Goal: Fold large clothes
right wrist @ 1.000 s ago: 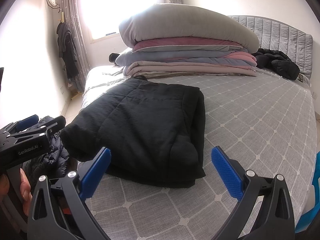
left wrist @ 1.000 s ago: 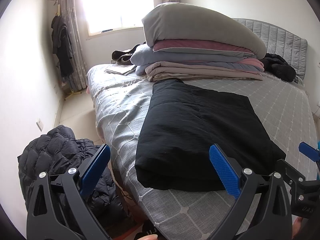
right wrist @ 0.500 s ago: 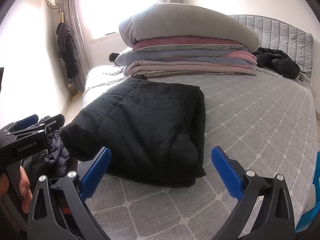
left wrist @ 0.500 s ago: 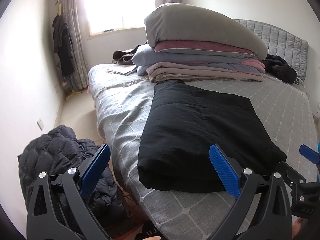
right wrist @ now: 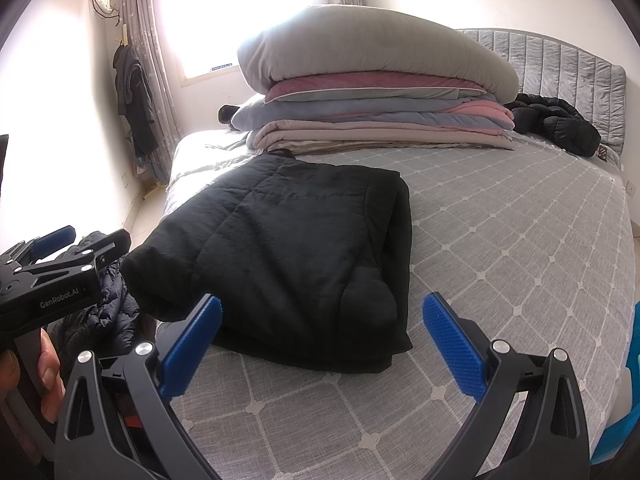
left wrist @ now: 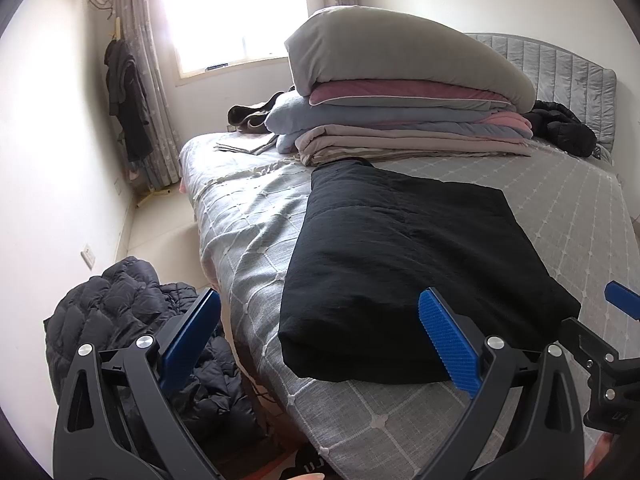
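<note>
Here, nearest first:

Left gripper (left wrist: 318, 340): jaws spread wide, blue pads apart, nothing between them; it hangs over the bed's near corner, apart from the fabric.

Right gripper (right wrist: 322, 338): likewise wide open and holding nothing, above the bedspread just short of the garment's near edge.

Hand (right wrist: 28, 376): at 8 o'clock in the right wrist view, wrapped round the handle of the left gripper's body.

Black jacket (left wrist: 408, 276): folded into a thick rectangle, lying flat on the bed. From the left gripper it sits at 1 o'clock, its near folded edge just beyond the right-hand pad. From the right gripper it sits at 12 to 11 o'clock, its near edge passing just behind the left-hand pad; whether pad and cloth touch cannot be told.

Bed (right wrist: 500, 248): grey quilted cover with a pale diamond grid, filling the middle of both views.

Dark puffer coat (left wrist: 120, 320): heaped on the floor beside the bed, at 9 o'clock of the left gripper.

Stack of bedding (left wrist: 404, 100): folded blankets with a grey pillow on top, at 12 o'clock, just beyond the jacket's far end.

Black down jacket (right wrist: 556, 124): crumpled by the headboard (right wrist: 568, 72), at 1 o'clock.

Window (left wrist: 232, 12): bright, far wall, 11 o'clock, with curtains.

Hanging dark clothes (left wrist: 128, 108): on the left wall, 10 o'clock.
</note>
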Demonstrator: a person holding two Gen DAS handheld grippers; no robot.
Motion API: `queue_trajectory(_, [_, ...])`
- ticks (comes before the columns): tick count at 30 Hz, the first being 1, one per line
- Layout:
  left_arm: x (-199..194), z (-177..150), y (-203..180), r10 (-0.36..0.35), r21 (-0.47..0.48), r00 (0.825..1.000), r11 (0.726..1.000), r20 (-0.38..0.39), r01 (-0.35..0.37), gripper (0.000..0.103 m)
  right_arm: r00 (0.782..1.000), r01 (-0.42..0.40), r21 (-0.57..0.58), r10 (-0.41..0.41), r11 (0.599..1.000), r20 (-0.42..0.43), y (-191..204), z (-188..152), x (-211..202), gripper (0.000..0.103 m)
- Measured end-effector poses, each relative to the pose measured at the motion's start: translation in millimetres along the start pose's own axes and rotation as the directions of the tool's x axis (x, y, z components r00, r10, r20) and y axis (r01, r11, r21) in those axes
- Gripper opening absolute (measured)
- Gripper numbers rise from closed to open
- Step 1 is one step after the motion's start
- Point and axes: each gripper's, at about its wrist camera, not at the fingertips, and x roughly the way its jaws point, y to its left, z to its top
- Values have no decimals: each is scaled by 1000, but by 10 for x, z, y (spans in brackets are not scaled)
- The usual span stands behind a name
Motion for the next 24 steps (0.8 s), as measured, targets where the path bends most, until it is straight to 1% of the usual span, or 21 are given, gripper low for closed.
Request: queue_trajectory(24, [11,-7,-4,-2,-1,1000,1000,-3,2,96,1000,-4,0,4,1000,-6,-16,-30,14,98])
